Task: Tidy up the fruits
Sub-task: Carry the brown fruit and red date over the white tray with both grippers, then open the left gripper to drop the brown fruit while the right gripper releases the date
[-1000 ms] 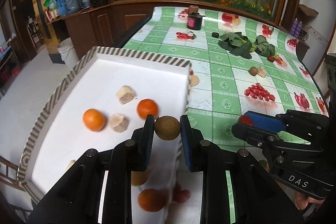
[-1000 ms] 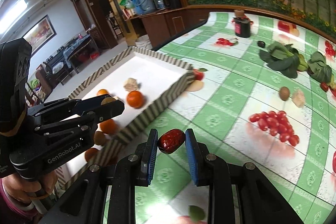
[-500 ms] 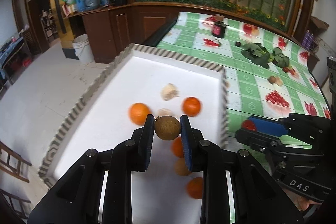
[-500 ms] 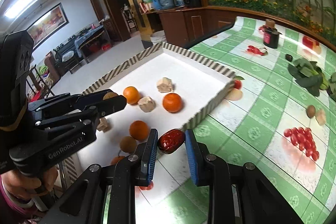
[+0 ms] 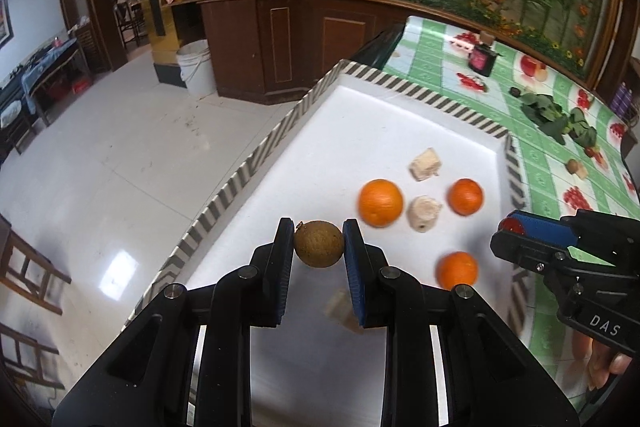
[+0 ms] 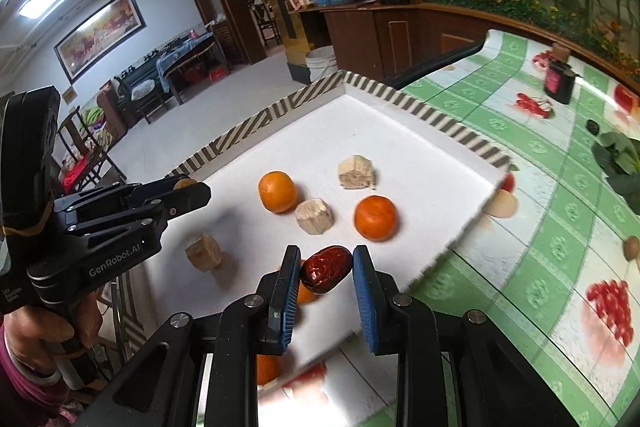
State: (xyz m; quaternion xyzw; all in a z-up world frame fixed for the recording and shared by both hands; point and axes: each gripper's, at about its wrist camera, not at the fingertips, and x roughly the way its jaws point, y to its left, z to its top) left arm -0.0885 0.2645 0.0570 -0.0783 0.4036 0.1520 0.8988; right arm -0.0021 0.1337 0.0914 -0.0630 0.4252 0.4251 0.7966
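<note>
Both grippers hang above the white tray with the grey-and-white striped rim (image 5: 256, 157), each loaded, so this reads as the carry-in part of sorting fruit off the table into the tray. The left gripper (image 5: 319, 245) has its 2 blue-padded jaws clamped on a round, brown, rough-skinned fruit (image 5: 319, 244), pinched across its widest part near the fingertips, which keeps it from rolling out while it is tilted down toward the tray's left side. The right gripper (image 6: 326, 269) squeezes a dark red, wrinkled, glossy date (image 6: 325, 268) end to end between its pads; the date sits slightly skewed, yet both ends touch a pad, so the hold looks secure. Below them the tray already holds 3 small orange citrus fruits (image 5: 380, 202) in the left view, with pale beige chunks (image 5: 423, 213) lying between and beside them, loosely clustered toward the right half. That leaves bare white floor on the left, probably the reason the brown fruit is held over there. On the green checked tablecloth printed with fruit (image 6: 560, 195) a few leafy greens (image 5: 558, 115) and small pieces lie well apart from the tray. The next move likely calls for lowering before release, since both fruits would roll or bounce if dropped.
</note>
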